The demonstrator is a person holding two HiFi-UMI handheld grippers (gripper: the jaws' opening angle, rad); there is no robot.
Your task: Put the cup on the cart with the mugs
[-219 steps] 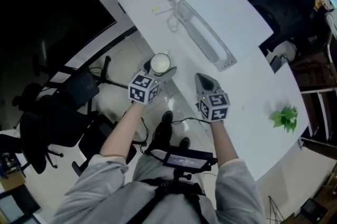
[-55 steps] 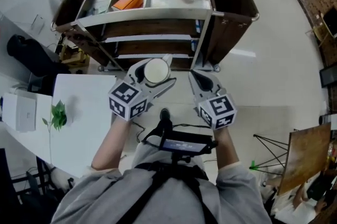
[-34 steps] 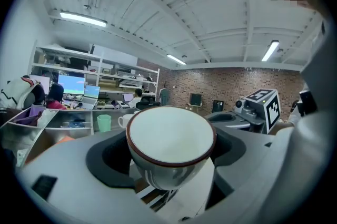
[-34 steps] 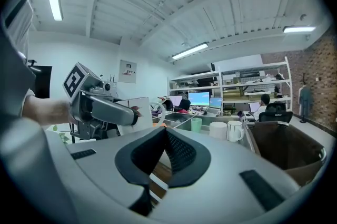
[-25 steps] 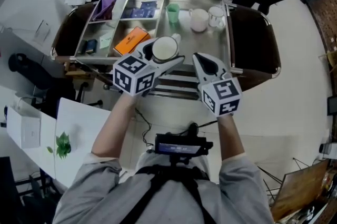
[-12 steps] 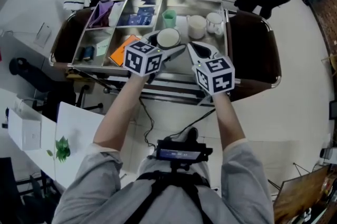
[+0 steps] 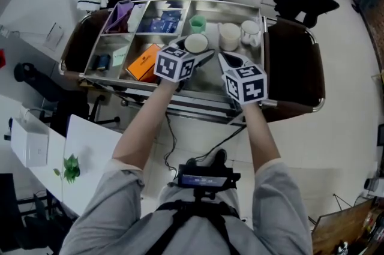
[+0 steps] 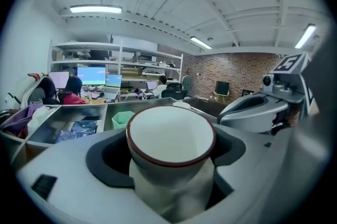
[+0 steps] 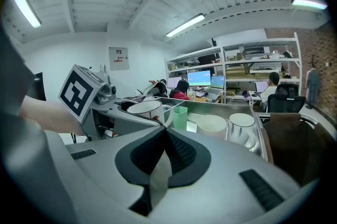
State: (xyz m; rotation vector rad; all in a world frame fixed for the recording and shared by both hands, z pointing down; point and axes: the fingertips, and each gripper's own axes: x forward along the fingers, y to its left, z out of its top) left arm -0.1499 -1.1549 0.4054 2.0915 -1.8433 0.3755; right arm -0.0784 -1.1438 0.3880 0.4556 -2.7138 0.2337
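Note:
A white cup (image 7: 195,42) with a dark red rim sits upright between the jaws of my left gripper (image 7: 197,51), which is shut on it. It hangs over the cart's steel top tray (image 7: 117,80), just in front of a green cup (image 7: 197,23). Two white mugs (image 7: 229,35) (image 7: 249,32) stand to its right in the same section. In the left gripper view the cup (image 8: 171,138) fills the middle, with the green cup (image 8: 122,118) beyond it. My right gripper (image 7: 225,58) is shut and empty beside the cup; its view shows the cup (image 9: 145,109) and the mugs (image 9: 242,125).
The tray's left compartments hold an orange box (image 7: 146,62), blue packets (image 7: 168,17) and a purple item (image 7: 122,11). Brown bins hang on both ends of the cart (image 7: 297,62). People sit at desks behind it. A white table with a small plant (image 7: 71,168) stands at lower left.
Both grippers have moved forward from the cart's front edge to above the tray. The cup has gone with the left gripper, closer to the green cup.

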